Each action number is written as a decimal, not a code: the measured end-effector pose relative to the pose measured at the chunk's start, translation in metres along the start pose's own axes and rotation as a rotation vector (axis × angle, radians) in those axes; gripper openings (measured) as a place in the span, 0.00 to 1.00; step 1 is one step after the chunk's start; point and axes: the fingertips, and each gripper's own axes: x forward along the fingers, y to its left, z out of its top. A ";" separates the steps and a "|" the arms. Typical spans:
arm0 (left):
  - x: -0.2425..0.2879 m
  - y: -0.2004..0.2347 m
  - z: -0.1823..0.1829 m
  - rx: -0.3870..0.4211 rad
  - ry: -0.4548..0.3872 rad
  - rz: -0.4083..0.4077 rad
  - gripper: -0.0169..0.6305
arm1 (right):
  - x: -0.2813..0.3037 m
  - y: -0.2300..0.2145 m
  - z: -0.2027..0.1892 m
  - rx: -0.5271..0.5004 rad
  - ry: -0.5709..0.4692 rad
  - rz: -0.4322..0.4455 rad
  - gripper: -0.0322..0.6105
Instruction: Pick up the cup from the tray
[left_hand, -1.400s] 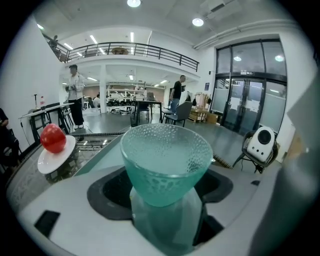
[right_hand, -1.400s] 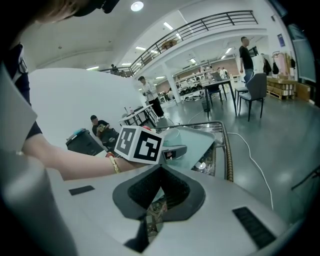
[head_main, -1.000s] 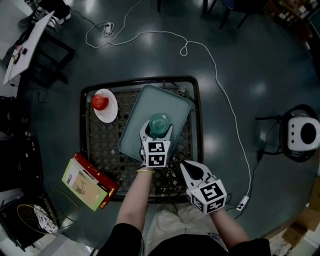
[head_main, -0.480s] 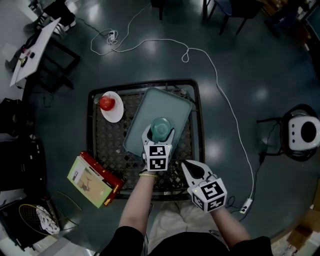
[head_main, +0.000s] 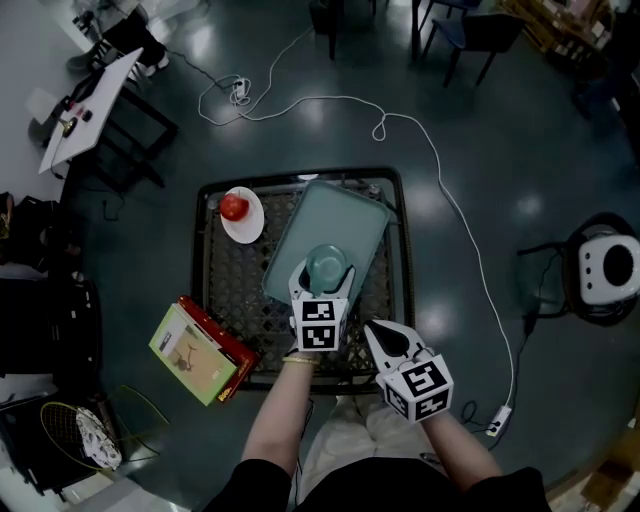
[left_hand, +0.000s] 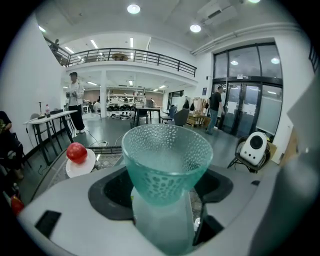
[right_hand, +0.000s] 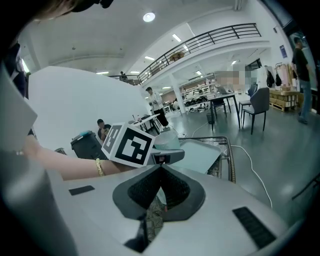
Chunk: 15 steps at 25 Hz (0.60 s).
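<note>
A translucent teal cup (left_hand: 165, 162) with a dimpled wall stands upright between my left gripper's (left_hand: 165, 220) jaws, which are shut on its lower part. In the head view the cup (head_main: 325, 266) hangs over the near end of the pale green tray (head_main: 345, 218), with the left gripper (head_main: 323, 282) right behind it. My right gripper (head_main: 385, 338) is shut with nothing in it, off the table's near right edge. In the right gripper view its jaws (right_hand: 160, 172) meet, and the left gripper's marker cube (right_hand: 127, 144) and the cup (right_hand: 166, 140) show beyond them.
The tray lies on a black metal lattice table (head_main: 215, 270). A white plate with a red apple (head_main: 234, 207) sits at the table's far left. A red and green box (head_main: 202, 350) lies on the floor at the left. A white cable (head_main: 440, 190) runs across the floor.
The left gripper holds the cup the whole time. Cup and gripper now sit nearer the tray's near end; the whole scene has shifted right and down as the head camera moved.
</note>
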 end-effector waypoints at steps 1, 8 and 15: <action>-0.006 -0.002 0.001 0.000 -0.001 -0.001 0.58 | -0.002 0.003 0.000 -0.004 -0.004 0.002 0.06; -0.046 -0.016 0.005 0.001 -0.010 -0.014 0.58 | -0.018 0.018 0.003 -0.035 -0.026 0.011 0.06; -0.086 -0.028 0.006 0.002 -0.016 -0.024 0.58 | -0.034 0.030 0.000 -0.053 -0.044 0.008 0.06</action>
